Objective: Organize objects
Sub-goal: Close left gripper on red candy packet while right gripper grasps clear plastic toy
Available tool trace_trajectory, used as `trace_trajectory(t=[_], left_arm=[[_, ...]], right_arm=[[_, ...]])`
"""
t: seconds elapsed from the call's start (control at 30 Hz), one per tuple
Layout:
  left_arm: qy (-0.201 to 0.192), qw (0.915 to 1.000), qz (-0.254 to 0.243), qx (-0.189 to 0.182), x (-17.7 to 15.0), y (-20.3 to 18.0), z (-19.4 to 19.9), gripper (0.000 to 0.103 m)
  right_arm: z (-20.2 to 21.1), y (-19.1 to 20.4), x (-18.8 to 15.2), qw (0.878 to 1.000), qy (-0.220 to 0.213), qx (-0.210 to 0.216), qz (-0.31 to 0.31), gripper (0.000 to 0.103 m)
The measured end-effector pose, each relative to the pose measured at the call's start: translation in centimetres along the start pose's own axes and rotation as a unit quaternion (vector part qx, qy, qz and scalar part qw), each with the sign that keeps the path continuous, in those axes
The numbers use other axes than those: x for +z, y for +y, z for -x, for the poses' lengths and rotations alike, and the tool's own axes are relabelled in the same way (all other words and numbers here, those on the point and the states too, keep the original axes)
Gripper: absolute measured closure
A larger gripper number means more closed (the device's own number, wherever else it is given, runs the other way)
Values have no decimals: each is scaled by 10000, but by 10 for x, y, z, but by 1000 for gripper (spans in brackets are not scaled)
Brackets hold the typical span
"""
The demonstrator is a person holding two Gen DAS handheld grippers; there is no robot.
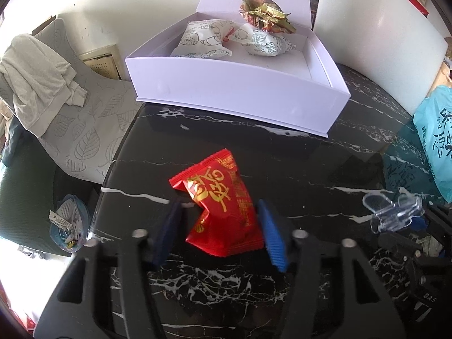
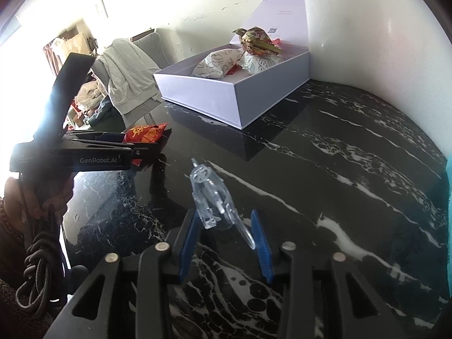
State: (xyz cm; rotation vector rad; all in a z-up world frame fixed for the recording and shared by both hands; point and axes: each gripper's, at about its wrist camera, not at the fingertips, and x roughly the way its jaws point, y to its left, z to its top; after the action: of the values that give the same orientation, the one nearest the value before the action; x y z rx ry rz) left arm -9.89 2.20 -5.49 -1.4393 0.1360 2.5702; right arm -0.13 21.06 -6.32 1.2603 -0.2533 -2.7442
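A red snack packet with gold writing lies on the black marble table. My left gripper is open, its blue pads on either side of the packet's near end. The packet also shows in the right wrist view between the left gripper's fingers. A clear plastic hair clip lies between the open fingers of my right gripper; in the left wrist view the clip is at the right. An open white box at the back holds two white snack packets and a gold wrapper.
A chair with a grey garment stands left of the table edge. A turquoise plastic bag lies at the right. A white wall or appliance stands behind the box. A small bag of items lies below the table's left edge.
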Motion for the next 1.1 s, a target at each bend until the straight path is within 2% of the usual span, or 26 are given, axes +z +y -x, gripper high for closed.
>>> trace_trajectory(t=[0.07,0.47,1.1], left_arm=[[11,10000,-42,-13,0,-2,0,61],[59,9995,-53,-307,-7,-9,9,64],[-418,9982,-299,-301,-24,-30,65,64]], right_arm=[[-1,-4,1,9999,-4,79,-107,78],[6,-4,-4,9998,-49,95,-167,78],[49,18,-17,9990,-430,108,70,78]])
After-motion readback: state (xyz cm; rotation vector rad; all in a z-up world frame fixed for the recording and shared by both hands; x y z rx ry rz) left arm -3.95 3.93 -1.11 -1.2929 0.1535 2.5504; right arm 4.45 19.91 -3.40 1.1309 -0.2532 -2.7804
